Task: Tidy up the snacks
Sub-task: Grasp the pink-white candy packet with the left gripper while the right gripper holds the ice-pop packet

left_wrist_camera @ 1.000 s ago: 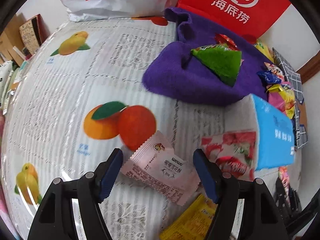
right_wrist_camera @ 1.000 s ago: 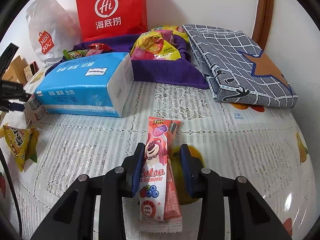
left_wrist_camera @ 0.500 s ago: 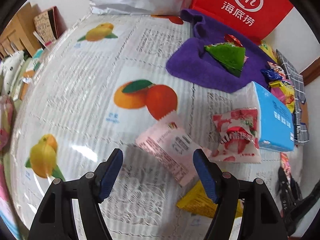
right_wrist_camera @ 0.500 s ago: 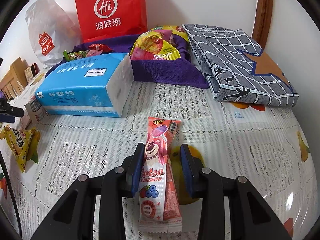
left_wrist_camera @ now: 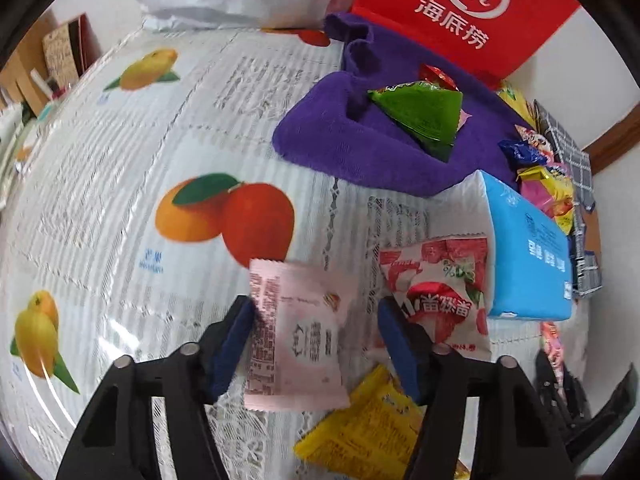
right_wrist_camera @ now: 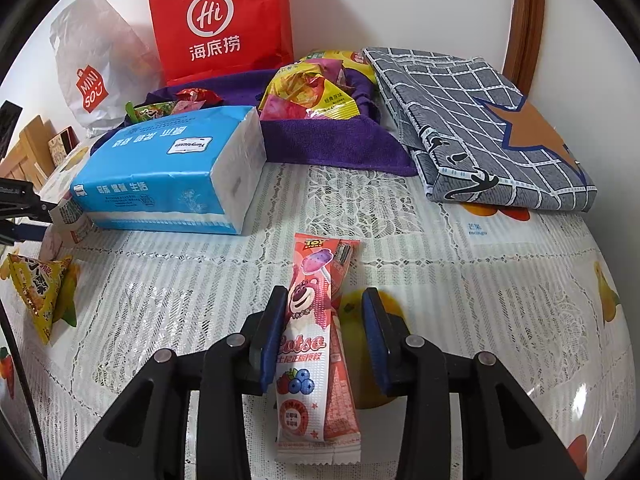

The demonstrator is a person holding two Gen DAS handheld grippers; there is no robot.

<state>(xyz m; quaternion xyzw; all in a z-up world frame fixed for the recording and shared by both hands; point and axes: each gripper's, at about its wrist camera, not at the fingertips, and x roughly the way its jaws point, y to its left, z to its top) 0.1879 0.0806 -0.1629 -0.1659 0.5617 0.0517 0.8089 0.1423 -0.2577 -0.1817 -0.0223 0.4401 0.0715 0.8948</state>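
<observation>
Fruit-print tablecloth (left_wrist_camera: 120,184): both tongs gape, left (left_wrist_camera: 316,334) straddling pink packet (left_wrist_camera: 298,336), right (right_wrist_camera: 325,336) lolly packet (right_wrist_camera: 316,344).

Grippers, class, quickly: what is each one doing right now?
Left gripper: open, fingers around the pale pink snack packet.
Right gripper: open, fingers around the Lotso candy packet.

Pink snack packet (left_wrist_camera: 298,334) flat, Lotso packet (right_wrist_camera: 310,328) lengthwise

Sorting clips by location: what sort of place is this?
Probably a home dining table: fruit-print tablecloth, tissue pack, shopping bags against the wall, loose snacks.
</observation>
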